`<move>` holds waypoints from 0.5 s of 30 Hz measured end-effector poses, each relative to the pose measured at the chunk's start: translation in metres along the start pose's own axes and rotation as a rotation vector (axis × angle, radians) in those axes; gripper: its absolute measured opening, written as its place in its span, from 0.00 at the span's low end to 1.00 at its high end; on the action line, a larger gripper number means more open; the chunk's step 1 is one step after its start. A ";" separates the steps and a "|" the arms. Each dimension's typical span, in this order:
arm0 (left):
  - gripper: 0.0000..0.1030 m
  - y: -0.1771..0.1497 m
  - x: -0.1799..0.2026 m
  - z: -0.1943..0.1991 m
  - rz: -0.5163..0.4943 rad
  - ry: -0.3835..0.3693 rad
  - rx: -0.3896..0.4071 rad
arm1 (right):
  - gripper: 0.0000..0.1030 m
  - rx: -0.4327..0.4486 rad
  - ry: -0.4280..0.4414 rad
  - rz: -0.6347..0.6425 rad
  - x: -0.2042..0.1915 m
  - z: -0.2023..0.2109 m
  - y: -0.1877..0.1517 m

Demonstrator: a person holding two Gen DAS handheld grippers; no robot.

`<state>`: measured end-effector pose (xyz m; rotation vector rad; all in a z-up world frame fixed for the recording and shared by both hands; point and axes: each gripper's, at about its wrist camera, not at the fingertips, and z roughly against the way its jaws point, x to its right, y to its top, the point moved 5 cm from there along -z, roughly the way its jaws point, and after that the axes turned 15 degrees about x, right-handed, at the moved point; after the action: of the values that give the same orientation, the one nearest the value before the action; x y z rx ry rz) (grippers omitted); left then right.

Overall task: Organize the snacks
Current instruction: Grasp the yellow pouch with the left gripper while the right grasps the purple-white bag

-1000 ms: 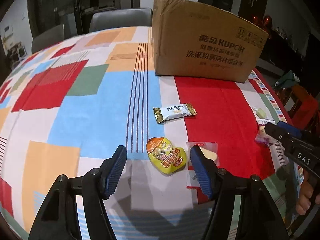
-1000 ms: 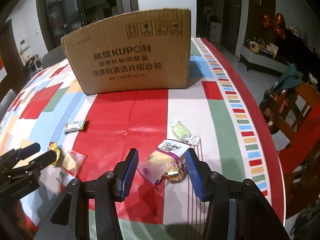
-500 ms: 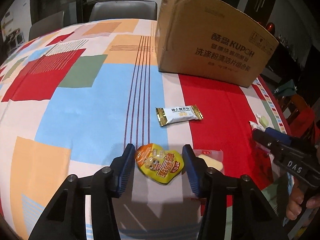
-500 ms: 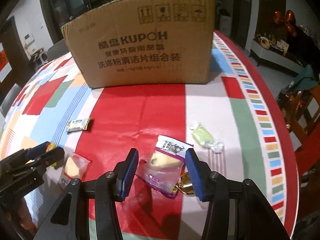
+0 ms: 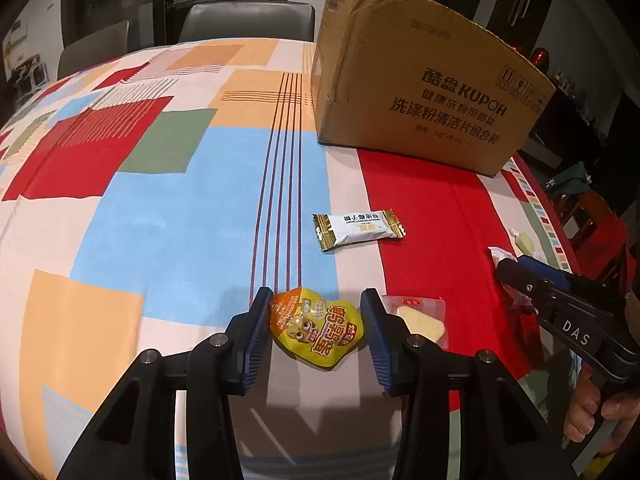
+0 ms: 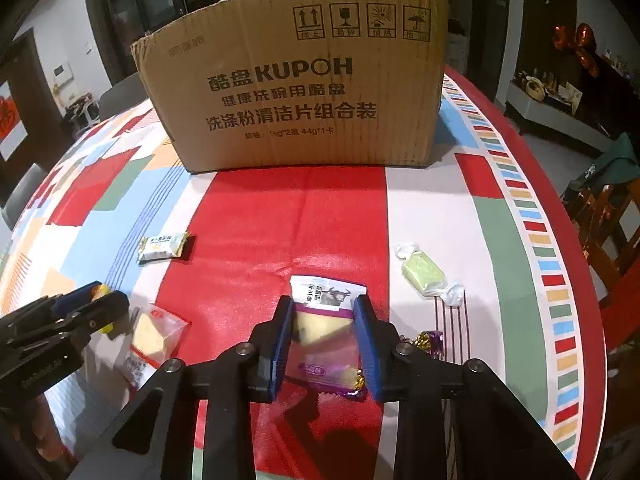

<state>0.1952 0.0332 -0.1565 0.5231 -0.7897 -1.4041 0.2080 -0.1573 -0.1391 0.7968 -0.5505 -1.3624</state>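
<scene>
A yellow snack packet (image 5: 316, 330) lies on the patchwork tablecloth between the blue pads of my left gripper (image 5: 316, 320). Its jaws are closing and both pads touch the packet's sides. In the right wrist view my right gripper (image 6: 323, 320) is closing too, and its pads pinch a white-and-purple packet with a bull print (image 6: 326, 300). Beside the yellow packet lies a clear packet with a pale wedge (image 5: 420, 316). A white bar with gold ends (image 5: 358, 229) lies farther out. The open cardboard box (image 6: 304, 92) stands at the back.
A pale green wrapped candy (image 6: 426, 272) and a gold-and-purple candy (image 6: 430, 340) lie to the right of the right gripper. The table's striped right edge (image 6: 560, 300) is close by, with a wooden chair (image 6: 608, 216) beyond. Grey chairs (image 5: 248, 20) stand behind the table.
Both grippers have sunk toward the table and narrowed. The left jaws came in onto the yellow packet. The right jaws closed in on the purple-and-white packet.
</scene>
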 end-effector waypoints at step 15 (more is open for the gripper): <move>0.43 0.021 0.022 0.033 -0.045 -0.056 0.075 | 0.31 0.104 0.079 0.007 -0.016 0.041 0.021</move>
<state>0.1837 0.0184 -0.1160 0.5640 -0.8828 -1.4397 0.1883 -0.1486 -0.0950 0.9281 -0.5656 -1.2982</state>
